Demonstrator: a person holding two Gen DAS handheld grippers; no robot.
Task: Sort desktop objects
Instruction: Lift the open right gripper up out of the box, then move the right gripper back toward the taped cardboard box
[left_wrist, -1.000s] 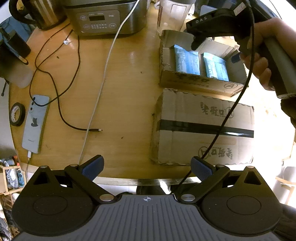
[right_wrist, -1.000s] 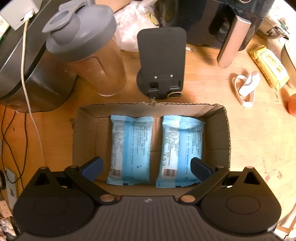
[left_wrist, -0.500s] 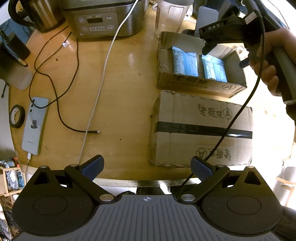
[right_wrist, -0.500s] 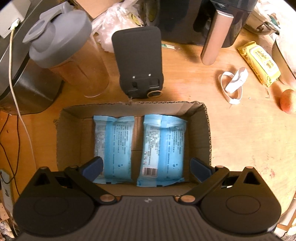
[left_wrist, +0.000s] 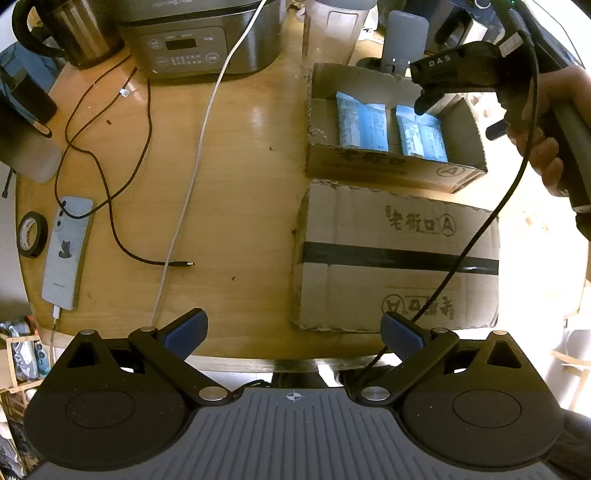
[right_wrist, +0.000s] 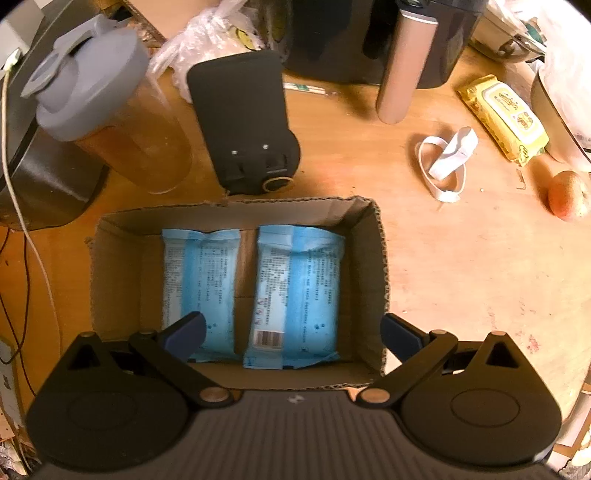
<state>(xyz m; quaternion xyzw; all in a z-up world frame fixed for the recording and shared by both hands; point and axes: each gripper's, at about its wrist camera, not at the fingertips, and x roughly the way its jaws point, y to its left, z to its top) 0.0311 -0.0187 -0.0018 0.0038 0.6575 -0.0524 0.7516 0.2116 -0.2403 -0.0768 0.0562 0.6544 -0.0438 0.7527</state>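
Note:
An open cardboard box (right_wrist: 373, 258) (left_wrist: 391, 170) holds two light-blue packets (right_wrist: 299, 291) (left_wrist: 364, 125) lying side by side. My right gripper (right_wrist: 291, 332) hovers open over the box's near edge, nothing between its fingers. In the left wrist view the right gripper (left_wrist: 421, 107) hangs above the box, held by a hand (left_wrist: 546, 147). A closed, taped cardboard box (left_wrist: 399, 254) lies in front of the open one. My left gripper (left_wrist: 293, 332) is open at the table's near edge, holding nothing.
On the wooden table are a phone (left_wrist: 66, 251), a tape roll (left_wrist: 31, 234), a black cable (left_wrist: 110, 177) and a white cable (left_wrist: 199, 147). Behind the box stand a cooker (left_wrist: 199, 40), a grey-lidded shaker (right_wrist: 110, 122) and a black stand (right_wrist: 243, 122). A yellow wipes pack (right_wrist: 502, 114) lies at the right.
The right gripper has drawn back and to the right, so the open box sits lower-left in its view. The left gripper has backed off a little.

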